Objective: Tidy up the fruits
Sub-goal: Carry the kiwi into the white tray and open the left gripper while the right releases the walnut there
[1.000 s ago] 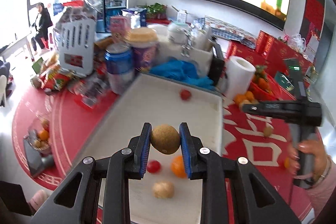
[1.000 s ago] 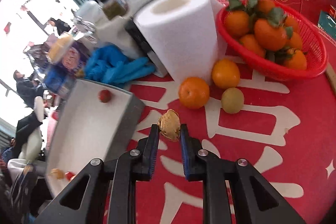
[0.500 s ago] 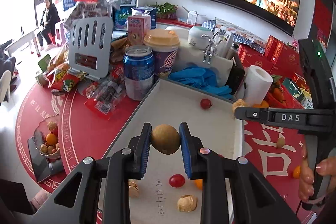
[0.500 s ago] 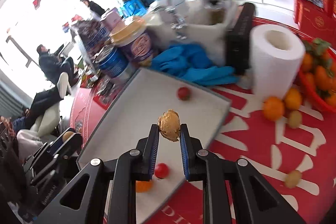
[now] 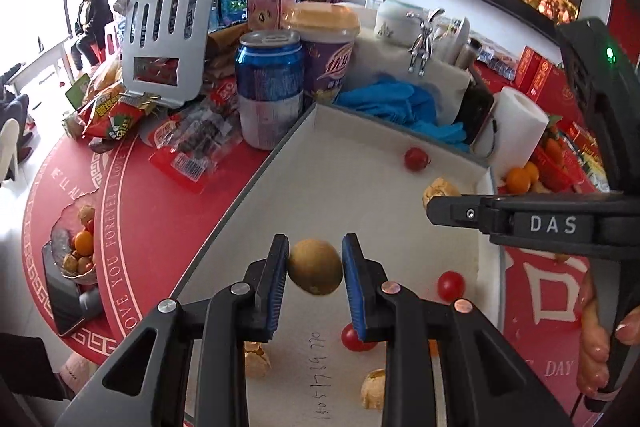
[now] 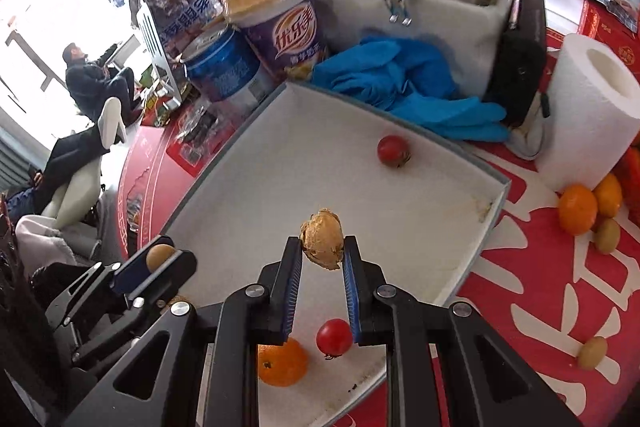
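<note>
Black right gripper (image 5: 432,205) reads "DAS"; tray (image 5: 360,131) scrawl illegible

White tray (image 6: 248,187); red tablecloth (image 6: 536,291), white characters; blue gloves (image 6: 404,87); orange citrus (image 6: 282,361); red tomato (image 6: 394,150).

You see the white tray (image 6: 460,267) with a matt, smooth surface, and the blue gloves (image 6: 404,83) look like thin rubber. Your black grippers look like matt plastic with shiny metal rivets, and the walnut (image 6: 322,245) has a rough, wrinkled shell. The blue can (image 5: 268,83) is glossy metal.
</note>
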A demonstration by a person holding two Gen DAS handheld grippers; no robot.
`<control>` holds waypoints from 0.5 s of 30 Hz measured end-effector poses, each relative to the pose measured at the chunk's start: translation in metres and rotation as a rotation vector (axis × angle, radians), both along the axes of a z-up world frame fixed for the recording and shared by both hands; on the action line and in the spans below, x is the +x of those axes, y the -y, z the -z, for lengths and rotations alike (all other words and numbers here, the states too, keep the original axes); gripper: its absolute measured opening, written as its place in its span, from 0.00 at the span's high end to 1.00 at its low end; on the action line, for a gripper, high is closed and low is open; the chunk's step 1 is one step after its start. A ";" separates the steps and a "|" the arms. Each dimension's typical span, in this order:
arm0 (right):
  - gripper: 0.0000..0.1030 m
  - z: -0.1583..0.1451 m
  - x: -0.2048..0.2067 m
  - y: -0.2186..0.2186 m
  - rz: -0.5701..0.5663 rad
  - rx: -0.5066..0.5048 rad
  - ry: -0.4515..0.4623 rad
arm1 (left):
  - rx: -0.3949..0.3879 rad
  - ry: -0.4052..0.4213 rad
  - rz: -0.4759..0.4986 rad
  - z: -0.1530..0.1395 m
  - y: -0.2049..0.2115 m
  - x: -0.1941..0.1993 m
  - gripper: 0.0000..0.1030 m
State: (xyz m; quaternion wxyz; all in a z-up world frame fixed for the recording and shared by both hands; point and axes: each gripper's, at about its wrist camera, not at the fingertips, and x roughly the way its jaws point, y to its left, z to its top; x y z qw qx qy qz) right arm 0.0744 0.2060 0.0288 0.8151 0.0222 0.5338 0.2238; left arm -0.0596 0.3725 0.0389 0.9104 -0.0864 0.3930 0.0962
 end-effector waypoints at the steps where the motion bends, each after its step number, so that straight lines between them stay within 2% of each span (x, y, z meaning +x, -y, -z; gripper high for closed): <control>1: 0.77 0.001 0.000 0.000 -0.005 -0.002 -0.009 | 0.003 -0.004 0.003 0.000 0.001 0.000 0.58; 2: 0.71 0.002 0.000 -0.001 -0.007 -0.003 -0.018 | 0.002 -0.003 0.004 -0.001 0.001 -0.001 0.47; 3: 0.61 0.002 0.002 -0.001 -0.006 -0.005 -0.022 | 0.002 0.002 0.004 -0.002 0.001 -0.003 0.41; 4: 0.34 0.002 0.003 -0.001 0.001 -0.007 -0.023 | 0.004 0.009 0.005 -0.005 0.001 -0.004 0.39; 5: 0.15 -0.001 0.002 0.001 0.011 -0.007 -0.013 | 0.012 0.018 0.009 -0.009 0.003 -0.006 0.37; 7: 0.14 -0.010 -0.002 0.008 0.033 -0.014 0.034 | 0.021 0.029 0.017 -0.016 0.005 -0.008 0.34; 10: 0.14 -0.022 -0.004 0.022 0.043 -0.012 0.050 | 0.030 0.054 0.036 -0.031 0.012 -0.013 0.28; 15: 0.14 -0.042 -0.018 0.073 0.123 -0.009 0.095 | 0.051 0.089 0.092 -0.051 0.036 -0.018 0.24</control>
